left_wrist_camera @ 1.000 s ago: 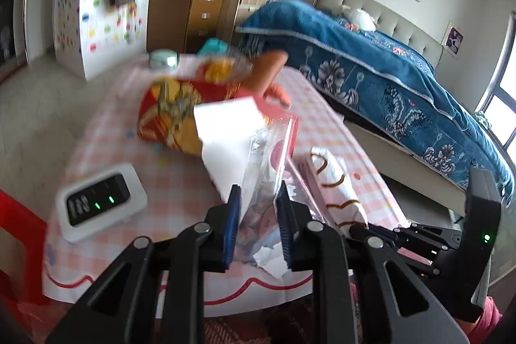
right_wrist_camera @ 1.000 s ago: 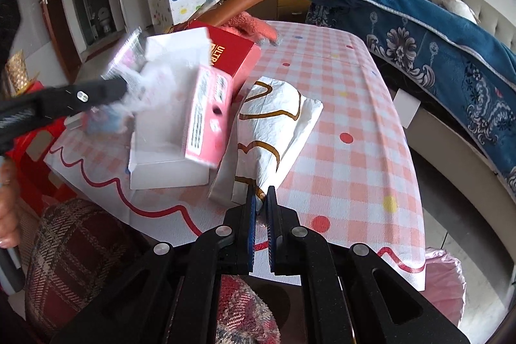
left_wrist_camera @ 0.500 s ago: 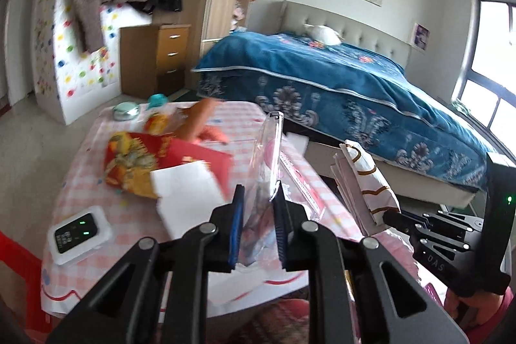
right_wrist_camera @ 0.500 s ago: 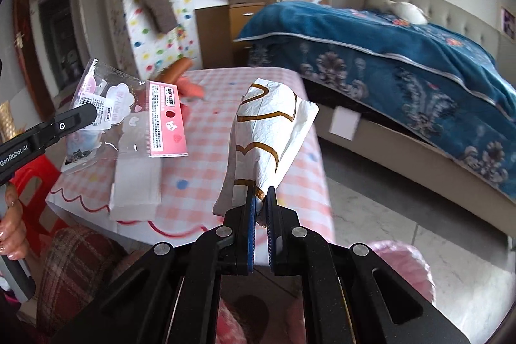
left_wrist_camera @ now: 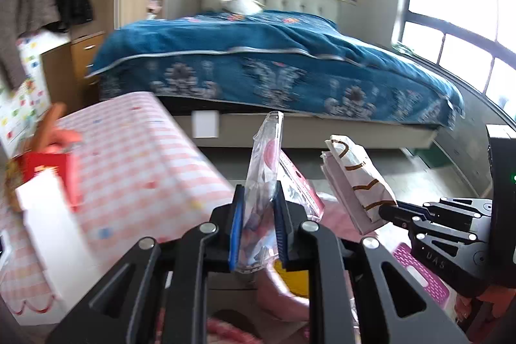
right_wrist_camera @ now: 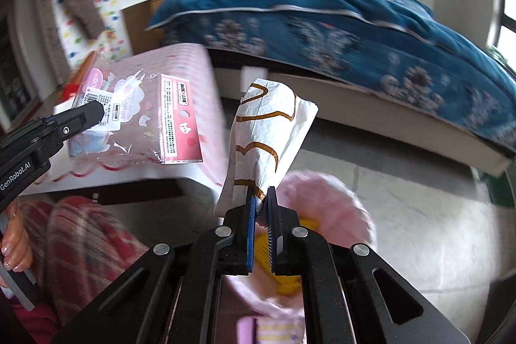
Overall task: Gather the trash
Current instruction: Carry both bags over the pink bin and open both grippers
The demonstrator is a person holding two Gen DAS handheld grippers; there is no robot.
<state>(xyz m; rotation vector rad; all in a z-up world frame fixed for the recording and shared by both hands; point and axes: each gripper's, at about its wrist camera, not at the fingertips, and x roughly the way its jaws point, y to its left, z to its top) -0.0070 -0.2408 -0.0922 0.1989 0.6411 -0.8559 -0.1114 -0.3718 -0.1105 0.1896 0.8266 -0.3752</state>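
We count two pieces of trash, one in each tool, and two black two-finger grippers. The left gripper point(left_wrist_camera: 257, 229) is clenched on a clear plastic packet with pink cartoon printing point(left_wrist_camera: 264, 179), which stands edge-on between its blue pads and rises above the fingertips. From the right wrist view the same packet point(right_wrist_camera: 138, 115) hangs broadside out from the left tool's tip, in the air in front of the pink-and-white checked tablecloth point(right_wrist_camera: 180, 63). The right gripper point(right_wrist_camera: 262, 226) is pinched on the lower end of a white crumpled paper wrapper with brown curved lines point(right_wrist_camera: 267, 131), which stands up and leans slightly right above the narrow gap between its pads. In the left wrist view that wrapper point(left_wrist_camera: 358, 179) sits at the tip of the right tool, beside the packet but apart from it.

Both tools are held off the table's edge, side by side, pointing toward one bed with a blue floral cover point(left_wrist_camera: 274, 60). Just beneath the right fingers lies one pink fluffy round thing with a yellow centre point(right_wrist_camera: 325, 202); we cannot tell what it is. On the table we see one red carton point(left_wrist_camera: 48, 170) and one white box point(left_wrist_camera: 42, 199). A hand point(right_wrist_camera: 14, 234) grips the left tool's handle at the frame's left edge.
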